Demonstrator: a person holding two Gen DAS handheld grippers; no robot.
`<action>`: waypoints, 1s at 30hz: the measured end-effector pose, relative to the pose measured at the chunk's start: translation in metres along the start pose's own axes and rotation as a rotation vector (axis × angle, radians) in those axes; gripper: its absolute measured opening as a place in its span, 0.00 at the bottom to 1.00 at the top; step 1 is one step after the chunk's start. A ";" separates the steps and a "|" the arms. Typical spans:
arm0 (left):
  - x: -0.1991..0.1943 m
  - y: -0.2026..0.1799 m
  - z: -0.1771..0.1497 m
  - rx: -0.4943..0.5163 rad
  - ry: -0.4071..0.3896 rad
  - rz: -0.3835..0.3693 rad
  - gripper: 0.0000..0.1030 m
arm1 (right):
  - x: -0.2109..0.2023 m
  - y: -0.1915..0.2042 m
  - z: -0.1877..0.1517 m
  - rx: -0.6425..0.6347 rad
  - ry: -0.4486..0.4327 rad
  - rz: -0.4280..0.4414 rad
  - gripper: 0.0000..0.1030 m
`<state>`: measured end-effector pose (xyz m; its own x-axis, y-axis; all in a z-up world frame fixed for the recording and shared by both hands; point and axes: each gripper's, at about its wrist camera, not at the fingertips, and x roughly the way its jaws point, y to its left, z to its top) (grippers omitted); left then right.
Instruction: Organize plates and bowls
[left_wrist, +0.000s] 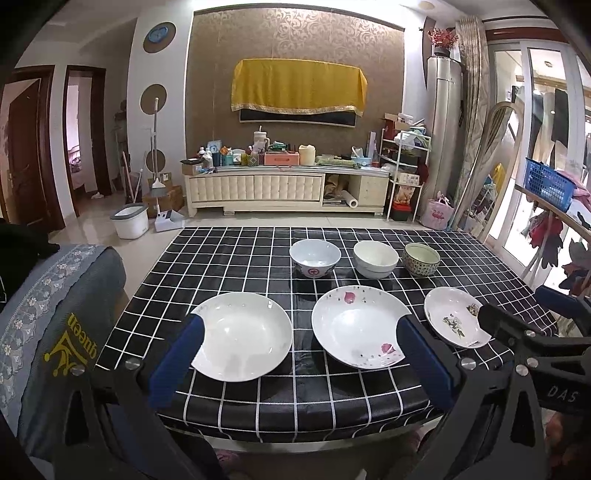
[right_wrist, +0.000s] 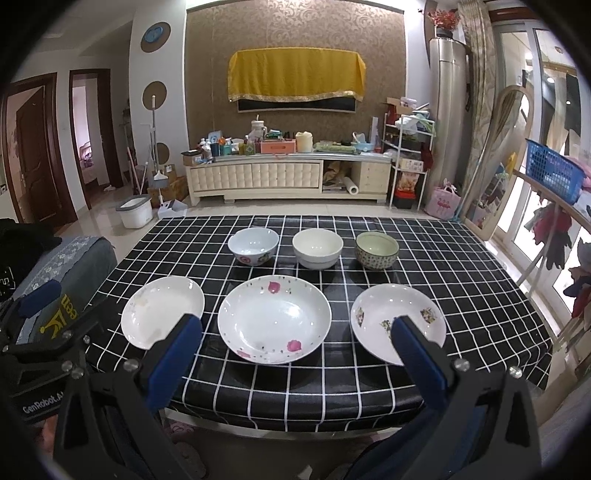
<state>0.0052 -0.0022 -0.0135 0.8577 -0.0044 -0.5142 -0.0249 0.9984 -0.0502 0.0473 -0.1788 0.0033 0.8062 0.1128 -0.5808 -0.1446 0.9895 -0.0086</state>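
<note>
On the black checked surface (right_wrist: 443, 258) 3 plates lie in a near row and 3 bowls in a far row, all apart; the plain white plate (left_wrist: 242, 334), pink-petal plate (right_wrist: 274, 319) and small floral plate (right_wrist: 399, 323) look glazed, stiff, slippery and breakable, best pinched at the raised rim; being round, none has a long axis, and all open upward; left claw (left_wrist: 299, 332) and right claw (right_wrist: 295, 330) hover wide, empty.

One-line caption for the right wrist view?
Open right hand-held gripper poised before three white plates and three bowls on a black checked tablecloth.
</note>
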 end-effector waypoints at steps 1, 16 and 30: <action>0.000 -0.001 0.000 0.001 -0.002 0.001 1.00 | 0.000 0.000 0.000 -0.006 0.000 -0.006 1.00; -0.001 -0.003 -0.002 0.008 -0.006 0.008 1.00 | -0.002 0.000 -0.004 -0.012 -0.008 -0.020 1.00; -0.001 -0.006 -0.003 0.022 0.001 0.008 1.00 | -0.003 -0.005 -0.004 -0.002 -0.002 -0.020 1.00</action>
<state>0.0029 -0.0084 -0.0157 0.8570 0.0039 -0.5153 -0.0210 0.9994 -0.0274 0.0432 -0.1844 0.0019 0.8100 0.0935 -0.5789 -0.1300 0.9913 -0.0218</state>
